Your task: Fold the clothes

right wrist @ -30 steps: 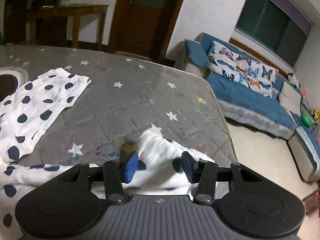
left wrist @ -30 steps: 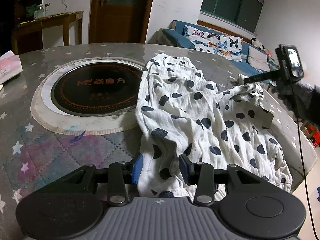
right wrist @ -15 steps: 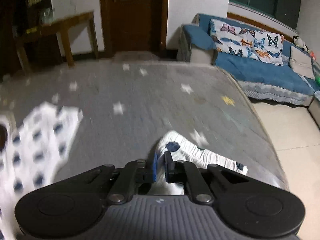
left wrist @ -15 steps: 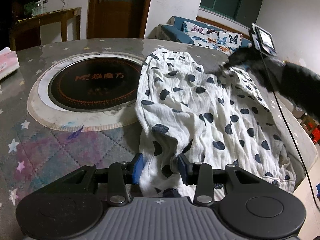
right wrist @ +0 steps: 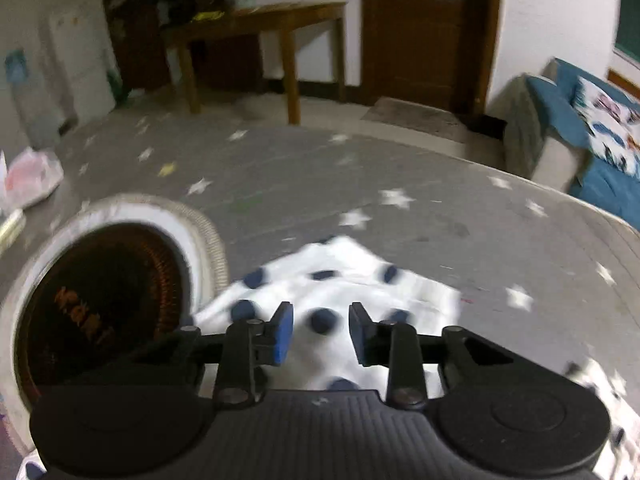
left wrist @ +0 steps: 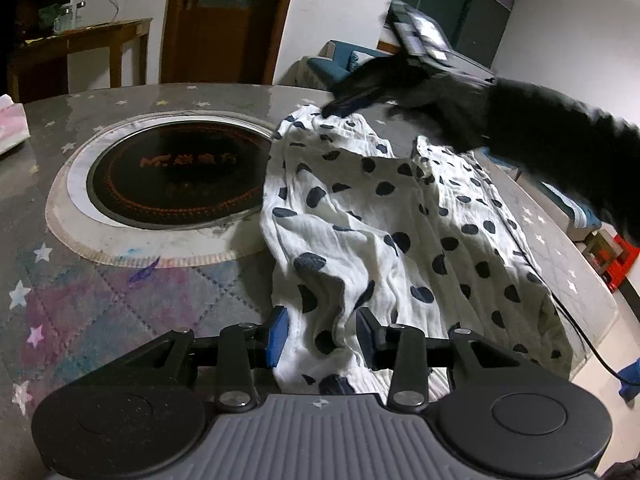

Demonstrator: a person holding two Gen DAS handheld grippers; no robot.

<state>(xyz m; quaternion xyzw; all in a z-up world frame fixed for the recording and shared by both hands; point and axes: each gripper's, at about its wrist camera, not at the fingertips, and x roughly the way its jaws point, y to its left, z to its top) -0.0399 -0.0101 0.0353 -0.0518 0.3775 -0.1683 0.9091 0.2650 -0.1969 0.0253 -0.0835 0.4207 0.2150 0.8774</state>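
A white garment with dark polka dots (left wrist: pixel 384 224) lies crumpled on the grey star-patterned table (left wrist: pixel 80 292), right of the round black hotplate (left wrist: pixel 176 176). My left gripper (left wrist: pixel 322 334) is open, its jaws on either side of the garment's near edge. My right gripper (right wrist: pixel 320 332) is open over the garment's far corner (right wrist: pixel 340 272); the view is blurred. In the left wrist view the right gripper (left wrist: pixel 340 108) and the dark-sleeved arm (left wrist: pixel 540 132) reach over that far corner.
The table's right edge (left wrist: pixel 592 300) drops to the floor, with a cable (left wrist: pixel 580 332) hanging there. A pink packet (left wrist: pixel 12 128) lies at the far left. A blue sofa (right wrist: pixel 592 140), wooden side table (right wrist: pixel 260 28) and door stand beyond.
My right gripper carried the right sleeve end across to the garment's far-left corner, then opened and let it go. My left gripper stayed open at the near edge.
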